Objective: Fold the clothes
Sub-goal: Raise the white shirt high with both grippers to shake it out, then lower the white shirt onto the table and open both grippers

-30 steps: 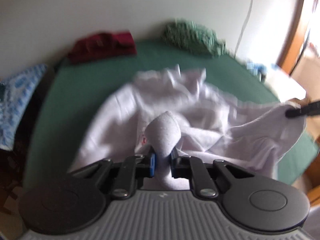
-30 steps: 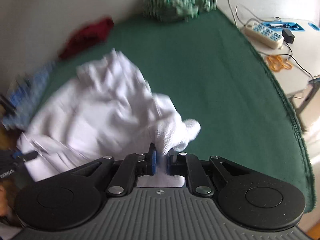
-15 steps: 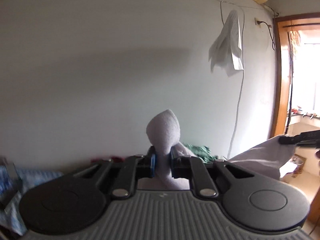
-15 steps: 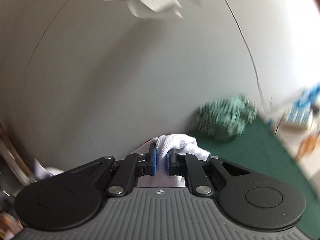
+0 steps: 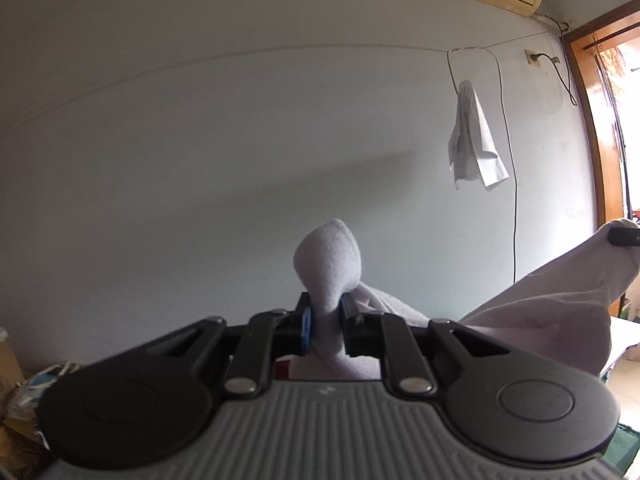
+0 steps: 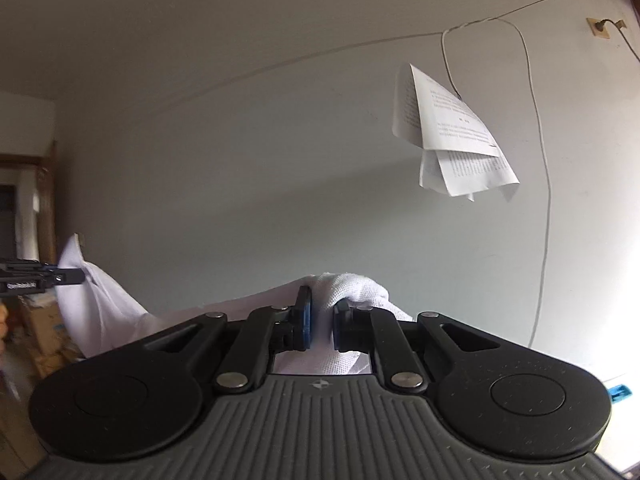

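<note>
A white garment (image 5: pixel 552 312) is held up in the air between both grippers. My left gripper (image 5: pixel 326 322) is shut on a bunched corner of it that pokes up past the fingers. My right gripper (image 6: pixel 320 326) is shut on another bunched corner of the white garment (image 6: pixel 348 286). In the left wrist view the right gripper's fingertips (image 5: pixel 624 237) pinch the cloth at the far right. In the right wrist view the left gripper's fingertips (image 6: pixel 66 277) pinch it at the far left. Both cameras face the wall; the bed is hidden.
A grey wall fills both views. Folded papers (image 6: pixel 452 136) hang from a wire; they also show in the left wrist view (image 5: pixel 474 148). A wooden door frame (image 5: pixel 600 152) stands at the right. Cardboard boxes (image 6: pixel 40 328) sit low at the left.
Both grippers have lifted the white garment off the green bed and tilted up, so the views swung from the bed to the wall. The cloth now stretches between them.
</note>
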A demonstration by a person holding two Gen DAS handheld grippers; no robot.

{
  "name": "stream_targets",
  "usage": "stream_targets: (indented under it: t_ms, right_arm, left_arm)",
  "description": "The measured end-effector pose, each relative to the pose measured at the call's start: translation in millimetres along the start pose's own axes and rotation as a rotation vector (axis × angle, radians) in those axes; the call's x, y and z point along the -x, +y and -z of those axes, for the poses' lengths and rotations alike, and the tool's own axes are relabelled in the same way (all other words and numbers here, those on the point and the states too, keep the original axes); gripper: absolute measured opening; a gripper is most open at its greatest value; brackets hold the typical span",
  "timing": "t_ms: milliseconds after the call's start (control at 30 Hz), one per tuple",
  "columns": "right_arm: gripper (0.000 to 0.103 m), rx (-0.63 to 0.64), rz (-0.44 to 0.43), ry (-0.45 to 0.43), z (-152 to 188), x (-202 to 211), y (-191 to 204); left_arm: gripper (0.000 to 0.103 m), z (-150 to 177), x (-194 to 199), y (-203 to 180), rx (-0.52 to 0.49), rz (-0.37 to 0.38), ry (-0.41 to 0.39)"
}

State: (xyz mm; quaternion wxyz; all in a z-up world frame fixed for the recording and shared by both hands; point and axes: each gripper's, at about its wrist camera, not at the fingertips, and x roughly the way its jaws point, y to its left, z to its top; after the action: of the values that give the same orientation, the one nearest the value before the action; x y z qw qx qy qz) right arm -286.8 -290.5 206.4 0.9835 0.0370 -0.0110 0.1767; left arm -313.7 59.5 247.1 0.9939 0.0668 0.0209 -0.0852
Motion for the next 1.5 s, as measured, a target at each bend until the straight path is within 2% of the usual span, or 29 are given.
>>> stream_targets:
  t_ms: [167,233,333,433,467,533,633,667,767,900,933,967,1000,1067,1100,1133,1167,1200,1300,1333,1367,1400,1433,1500]
  right_arm:
    - [0.010,-0.006,-0.091,-0.050,-9.1,45.6,-17.2]
    - [0.010,-0.010,-0.116,-0.065,-12.5,58.9,-23.7]
    - [0.010,-0.024,-0.078,-0.030,-10.0,40.5,-30.9]
    - [0.010,-0.033,-0.032,0.036,0.9,10.6,-39.3]
    - [0.010,-0.042,-0.017,0.066,8.3,-5.9,-46.2]
    - [0.010,-0.056,0.027,0.133,27.3,-45.0,-59.8]
    - [0.010,-0.069,0.092,0.215,59.1,-108.0,-78.8]
    - [0.010,-0.069,0.112,0.239,70.2,-129.6,-83.6]
    - [0.009,-0.100,0.220,0.328,106.6,-196.5,-102.5]
    - [0.009,-0.178,0.386,0.355,148.7,-267.5,-140.7]
    - [0.009,-0.191,0.434,0.364,160.5,-283.0,-152.6]
    - [0.009,-0.190,0.484,0.407,174.1,-296.2,-163.4]
    - [0.010,-0.180,0.510,0.482,188.6,-305.8,-171.1]
    - [0.011,-0.154,0.557,0.628,216.4,-322.0,-184.5]
    - [0.011,-0.126,0.573,0.696,227.7,-323.7,-186.7]
    - [0.012,-0.100,0.584,0.749,237.5,-322.3,-188.0]
    - [0.017,-0.081,0.580,0.771,243.6,-314.0,-187.1]
    - [0.026,-0.069,0.552,0.783,246.3,-300.7,-183.7]
    - [0.048,-0.053,0.409,0.803,241.3,-259.1,-163.5]
    - [0.051,-0.051,0.358,0.806,237.7,-248.5,-155.6]
    - [0.058,-0.045,0.307,0.810,234.1,-238.1,-147.5]
    - [0.068,-0.027,0.262,0.817,232.0,-228.0,-138.4]
    - [0.072,0.004,0.237,0.821,234.0,-217.1,-128.9]
    - [0.076,0.090,0.212,0.822,246.2,-201.7,-113.1]
  left_arm:
    - [0.016,-14.9,40.5,-34.7,-0.036,-0.052,-0.028]
    - [0.017,-21.3,47.1,-41.6,-0.036,-0.049,-0.036]
    - [0.017,-21.1,31.4,-49.4,-0.055,-0.053,-0.020]
    - [0.015,-3.6,-26.8,-51.4,-0.056,-0.081,0.049]
    - [0.010,4.7,-51.0,-47.6,-0.047,-0.090,0.081]
    - [0.009,23.2,-106.7,-38.5,-0.023,-0.110,0.152]
    - [0.005,56.6,-193.7,-18.1,0.031,-0.096,0.272]
    - [0.003,70.0,-219.4,-13.1,0.027,-0.075,0.317]
    - [0.005,113.8,-271.1,-13.1,-0.032,0.026,0.442]
    - [0.021,176.4,-288.7,-29.9,-0.095,0.304,0.611]
    - [0.030,191.0,-285.3,-36.6,-0.117,0.367,0.651]
    - [0.033,204.3,-279.1,-43.8,-0.124,0.428,0.681]
    - [0.035,214.0,-273.4,-53.6,-0.133,0.489,0.704]
    - [0.052,233.2,-262.1,-73.1,-0.148,0.610,0.747]
    - [0.058,239.3,-255.1,-76.8,-0.114,0.648,0.757]
    - [0.070,245.4,-248.4,-80.5,-0.079,0.686,0.767]
    - [0.078,249.7,-247.3,-87.3,-0.047,0.747,0.799]
    - [0.080,254.0,-246.2,-94.1,-0.016,0.807,0.830]
    - [0.083,266.1,-235.7,-123.3,-0.024,0.850,0.870]
    - [0.084,271.4,-235.3,-133.3,-0.027,0.856,0.890]
    - [0.087,276.8,-236.0,-143.6,-0.032,0.842,0.909]
    - [0.088,283.8,-237.1,-154.4,-0.034,0.798,0.929]
    - [0.087,290.6,-234.0,-162.2,-0.038,0.760,0.949]
    - [0.069,303.3,-231.9,-178.2,-0.061,0.680,0.992]
